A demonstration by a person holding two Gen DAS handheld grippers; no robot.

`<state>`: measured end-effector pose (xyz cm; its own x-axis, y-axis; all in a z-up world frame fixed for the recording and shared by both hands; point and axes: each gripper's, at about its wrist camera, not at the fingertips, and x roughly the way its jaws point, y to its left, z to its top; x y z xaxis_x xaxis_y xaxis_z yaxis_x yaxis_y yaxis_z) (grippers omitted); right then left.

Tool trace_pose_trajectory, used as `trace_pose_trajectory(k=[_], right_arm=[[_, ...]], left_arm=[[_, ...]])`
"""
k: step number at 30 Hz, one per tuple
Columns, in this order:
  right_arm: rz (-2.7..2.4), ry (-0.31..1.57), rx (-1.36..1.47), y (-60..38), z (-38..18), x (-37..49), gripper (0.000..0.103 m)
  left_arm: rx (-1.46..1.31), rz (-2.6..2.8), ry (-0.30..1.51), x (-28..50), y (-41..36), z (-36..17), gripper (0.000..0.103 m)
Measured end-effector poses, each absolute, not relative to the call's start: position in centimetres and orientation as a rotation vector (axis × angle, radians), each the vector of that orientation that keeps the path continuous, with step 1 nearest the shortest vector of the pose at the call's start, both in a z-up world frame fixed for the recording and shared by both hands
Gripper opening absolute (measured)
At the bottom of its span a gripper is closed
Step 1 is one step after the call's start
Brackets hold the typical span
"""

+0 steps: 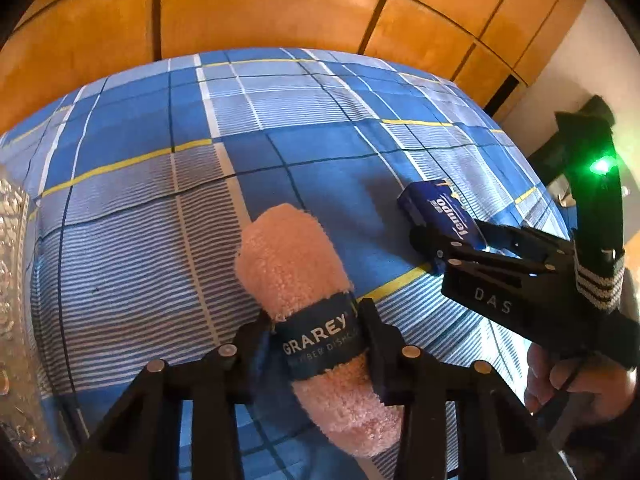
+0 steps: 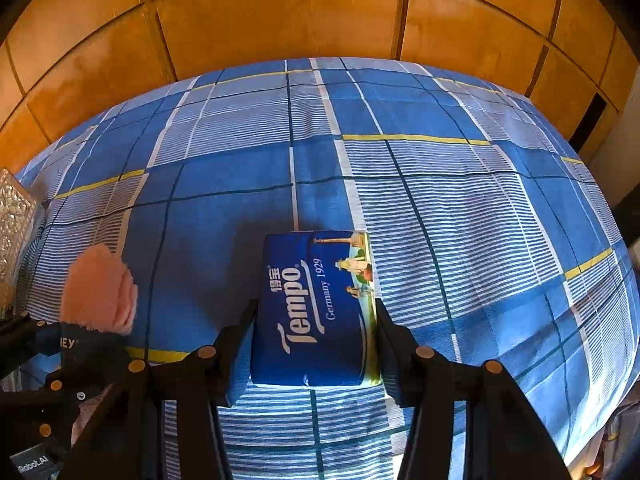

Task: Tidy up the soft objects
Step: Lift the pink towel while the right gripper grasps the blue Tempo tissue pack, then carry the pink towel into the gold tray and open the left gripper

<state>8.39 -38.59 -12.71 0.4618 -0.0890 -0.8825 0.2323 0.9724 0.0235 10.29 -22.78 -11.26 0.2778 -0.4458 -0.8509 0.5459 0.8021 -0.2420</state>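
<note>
Blue tissue pack [image 2: 316, 308] between right claw [image 2: 316, 344] fingers

Bed [image 2: 460, 208]: you are looking at a wide surface under a blue plaid sheet with white stripes and thin yellow lines, smooth apart from faint creases.
Pack [image 2: 316, 308]: your blue Tempo tissue pack lies flat on the sheet, label up, near the front edge.
Cloth [image 1: 312, 320]: you see a pink rolled dishcloth with a dark band, left of the pack and apart from it; whether it rests on the sheet is unclear.
Clear thing [image 2: 16, 216]: at the bed's left edge, too cut off for you to identify.
</note>
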Motion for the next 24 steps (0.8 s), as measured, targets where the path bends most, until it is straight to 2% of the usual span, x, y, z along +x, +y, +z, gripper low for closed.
trace_pose_trajectory(k=[5, 13, 20, 24], right_arm=[[-0.215, 1.058, 0.113, -38.1, -12.7, 8.3, 0.053], [-0.214, 1.041, 0.101, -38.0, -12.7, 8.1, 0.053], [-0.224, 1.032, 0.099, -37.8, -12.8, 7.9, 0.053], [-0.228, 1.044, 0.110, -38.0, -12.7, 8.1, 0.053]], left_arm=[[0.099, -0.639, 1.122, 11.7, -23.0, -9.9, 0.038], [0.001, -0.509, 1.038, 18.8, -20.3, -1.8, 0.038], [-0.063, -0.290, 0.904, 24.9, -11.0, 5.2, 0.038], [-0.093, -0.167, 0.858, 26.3, -3.9, 7.4, 0.038]])
